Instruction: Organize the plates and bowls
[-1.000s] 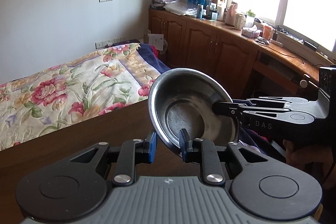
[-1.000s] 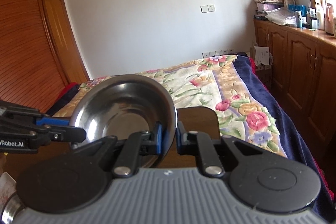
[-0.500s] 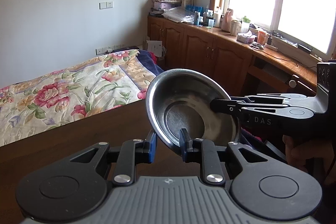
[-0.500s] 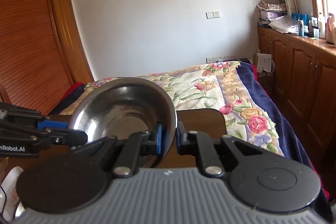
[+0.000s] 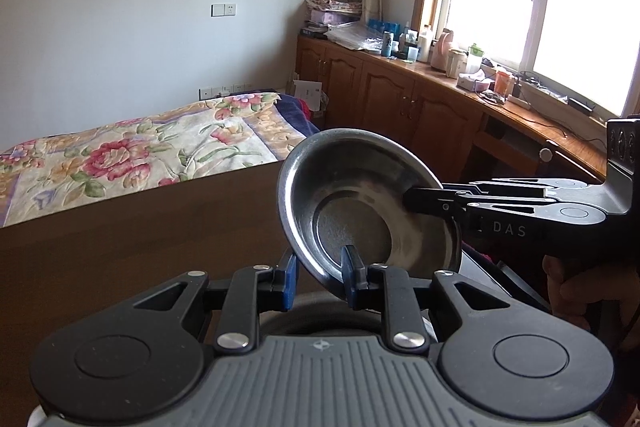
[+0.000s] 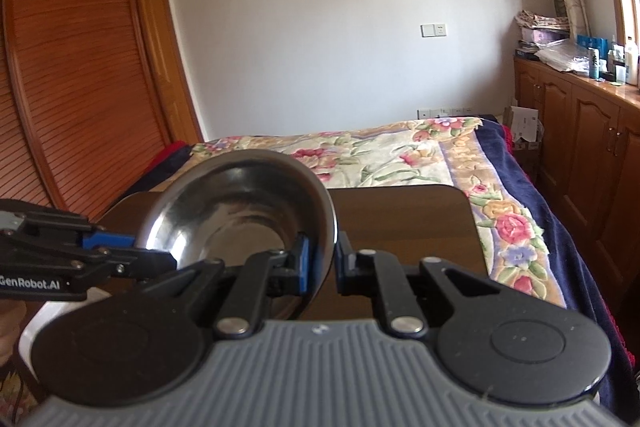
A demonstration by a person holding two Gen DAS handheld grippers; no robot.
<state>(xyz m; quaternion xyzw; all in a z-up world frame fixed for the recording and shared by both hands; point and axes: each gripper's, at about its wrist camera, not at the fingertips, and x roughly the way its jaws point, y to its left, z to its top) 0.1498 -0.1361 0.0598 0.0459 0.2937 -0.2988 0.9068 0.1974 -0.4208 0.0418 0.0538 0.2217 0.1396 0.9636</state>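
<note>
A steel bowl (image 5: 352, 223) hangs tilted in the air above a dark wooden table (image 5: 140, 235). My left gripper (image 5: 320, 279) is shut on its near lower rim, one blue pad inside and one outside. From the right, my right gripper (image 5: 414, 203) clamps the bowl's right rim. In the right wrist view the same bowl (image 6: 240, 219) sits with its rim between the right gripper (image 6: 322, 267) fingers. The left gripper (image 6: 160, 255) holds its left edge. A hand (image 5: 580, 283) shows behind the right gripper.
Beyond the table (image 6: 400, 219) lies a bed with a floral cover (image 6: 400, 155). Wooden cabinets (image 5: 400, 99) with clutter on top run under the window at right. A louvred wardrobe (image 6: 72, 87) stands at left. A white dish edge (image 6: 36, 323) shows low left, mostly hidden.
Both grippers have risen together with the bowl still held between them. The table and bed sit lower in both views and more wall and window show.
</note>
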